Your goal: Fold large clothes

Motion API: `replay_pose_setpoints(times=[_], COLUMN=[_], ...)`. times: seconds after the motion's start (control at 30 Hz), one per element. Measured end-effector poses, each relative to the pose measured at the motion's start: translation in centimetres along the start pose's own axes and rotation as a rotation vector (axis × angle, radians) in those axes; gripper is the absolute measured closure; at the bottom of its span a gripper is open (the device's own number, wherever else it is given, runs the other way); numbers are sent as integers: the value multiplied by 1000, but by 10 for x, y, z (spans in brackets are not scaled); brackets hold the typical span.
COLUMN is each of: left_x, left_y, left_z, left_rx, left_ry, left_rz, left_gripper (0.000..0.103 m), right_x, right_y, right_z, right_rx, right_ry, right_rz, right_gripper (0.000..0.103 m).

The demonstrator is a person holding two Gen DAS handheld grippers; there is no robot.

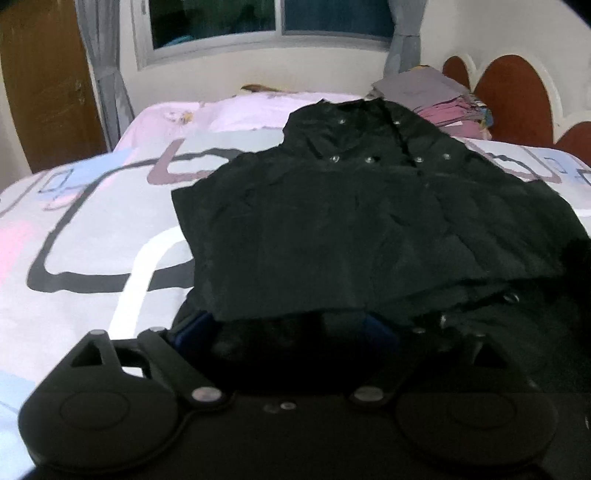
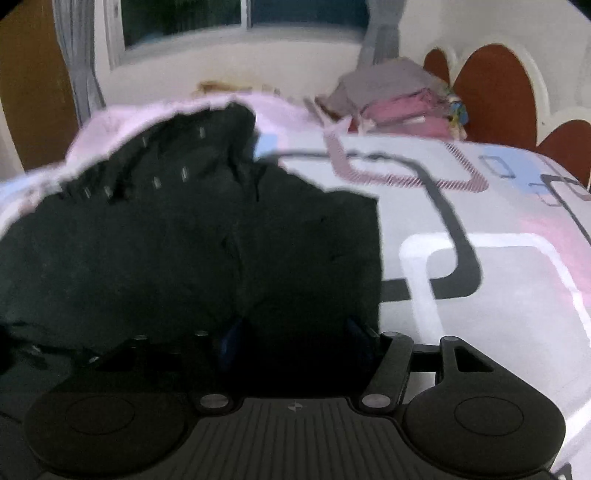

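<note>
Black garment (image 1: 369, 221) on the bed (image 1: 92, 240) — both hand-held grippers (image 1: 288, 328) (image 2: 295, 332) pitched down, jaws apart around its near hem, grip unclear

Dim indoor light, dark window (image 1: 273, 18), fisheye-bent edges; the right wrist view smeared by motion blur.

Window: dark window (image 1: 273, 22) upper centre, grey curtains (image 1: 105, 74) either side
Wall: cream
Left edge: wooden wardrobe (image 1: 44, 85)
Right: scalloped red headboard (image 1: 517, 99)
Bed: patterned pastel bedspread (image 1: 92, 229)
</note>
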State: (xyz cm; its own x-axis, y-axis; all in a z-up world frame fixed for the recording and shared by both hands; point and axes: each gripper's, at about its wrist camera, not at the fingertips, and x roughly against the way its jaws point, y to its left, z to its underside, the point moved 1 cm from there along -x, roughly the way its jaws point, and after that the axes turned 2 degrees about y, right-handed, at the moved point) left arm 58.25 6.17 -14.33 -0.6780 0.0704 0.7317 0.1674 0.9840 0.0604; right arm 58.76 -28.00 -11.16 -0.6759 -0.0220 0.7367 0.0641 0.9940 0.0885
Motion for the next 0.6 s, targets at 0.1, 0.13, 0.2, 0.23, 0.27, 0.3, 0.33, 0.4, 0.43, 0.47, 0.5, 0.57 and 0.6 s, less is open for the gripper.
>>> replay_pose_setpoints(times=[0.1, 0.13, 0.2, 0.23, 0.27, 0.3, 0.33, 0.4, 0.43, 0.47, 0.5, 0.57, 0.6], left_x=[16, 20, 31, 37, 41, 45, 49, 55, 57, 57, 56, 51, 46], left_y=[4, 5, 9, 11, 15, 19, 23, 29, 29, 29, 28, 24, 21], left_z=[14, 18, 23, 21, 16, 7, -5, -36, -54, -68, -87, -119, -137], left_rx=[-22, -26, -26, -25, -19, -4, 8, 23, 20, 16, 13, 6, -14], left_ry=[-18, -18, -26, -33, -43, -55, -71, -114, -133, -145, -159, -176, -187], left_rz=[-1, 6, 17, 23, 26, 36, 50, 71, 77, 86, 97, 121, 111], left_gripper=[6, 6, 7, 10, 11, 11, 13, 13, 13, 14, 17, 18, 19], right_x=[30, 41, 63, 72, 78, 84, 89, 94, 95, 95, 94, 83, 75], right_y=[-9, -13, -19, -22, -24, -24, -23, -20, -18, -16, -13, -10, -10], right_z=[16, 22, 29, 29, 25, 17, 7, -19, -33, -46, -61, -92, -106], right_rx=[-9, -26, -58, -73, -82, -84, -83, -90, -94, -97, -97, -99, -114], right_ry=[-9, -10, -25, -34, -46, -65, -88, -135, -149, -165, -182, -192, -191], right_rz=[13, 12, 11, 9, 12, 15, 14, -10, -34, -55, -65, -86, -109], right_gripper=[42, 42, 42, 42, 42, 42, 42, 42, 42, 43, 47, 61, 62])
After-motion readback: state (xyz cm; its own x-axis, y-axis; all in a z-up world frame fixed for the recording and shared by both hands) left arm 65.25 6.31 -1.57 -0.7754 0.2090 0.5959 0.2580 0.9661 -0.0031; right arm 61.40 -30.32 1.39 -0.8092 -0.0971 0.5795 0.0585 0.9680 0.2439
